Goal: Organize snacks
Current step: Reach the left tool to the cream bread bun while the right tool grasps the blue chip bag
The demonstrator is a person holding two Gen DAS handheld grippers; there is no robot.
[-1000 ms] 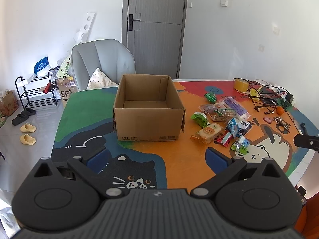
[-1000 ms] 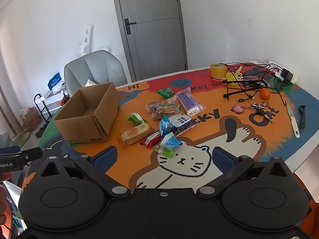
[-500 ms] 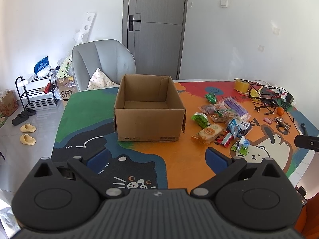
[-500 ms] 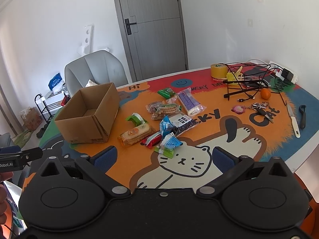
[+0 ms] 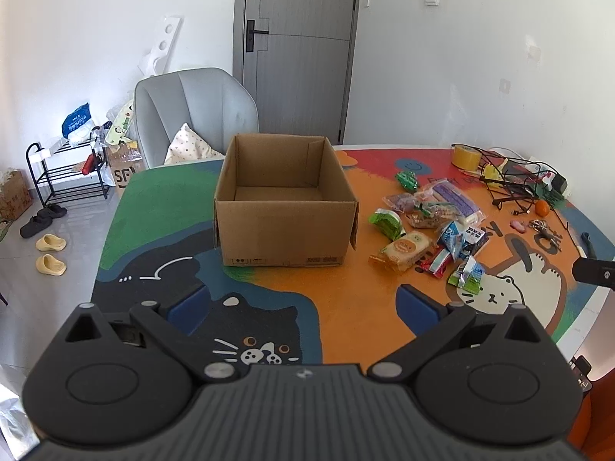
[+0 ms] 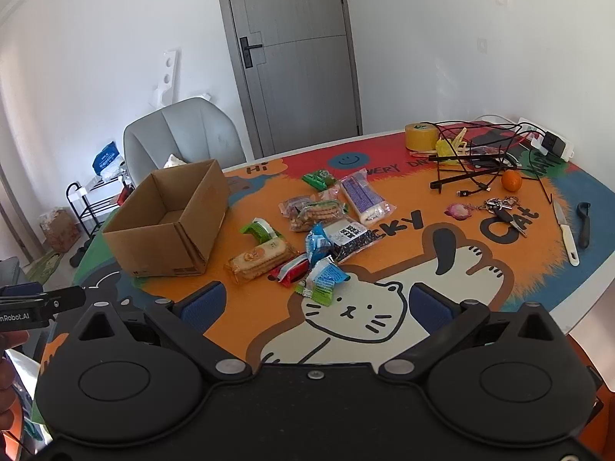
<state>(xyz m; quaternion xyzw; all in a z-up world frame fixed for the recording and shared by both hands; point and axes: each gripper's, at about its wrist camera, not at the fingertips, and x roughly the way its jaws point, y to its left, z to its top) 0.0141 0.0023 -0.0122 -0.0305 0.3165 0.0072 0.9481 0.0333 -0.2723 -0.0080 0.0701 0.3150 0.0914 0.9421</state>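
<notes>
Both grippers — left [image 5: 303, 303], right [image 6: 315, 303] — wide apart, snacks [image 6: 307, 230] beside cardboard box [image 6: 169, 226].

The cardboard box [image 5: 285, 207] hides the strip of surface [image 5: 161, 207] behind it, and its near wall covers most of its own floor. In the right wrist view, only the tip of the left hand-held gripper [image 6: 42, 301] enters at the left edge, its jaws out of sight. The print on the snack packets [image 6: 303, 242] is too small to read. At the frame's lower left, a hand [image 6: 7, 380] is cut off.
</notes>
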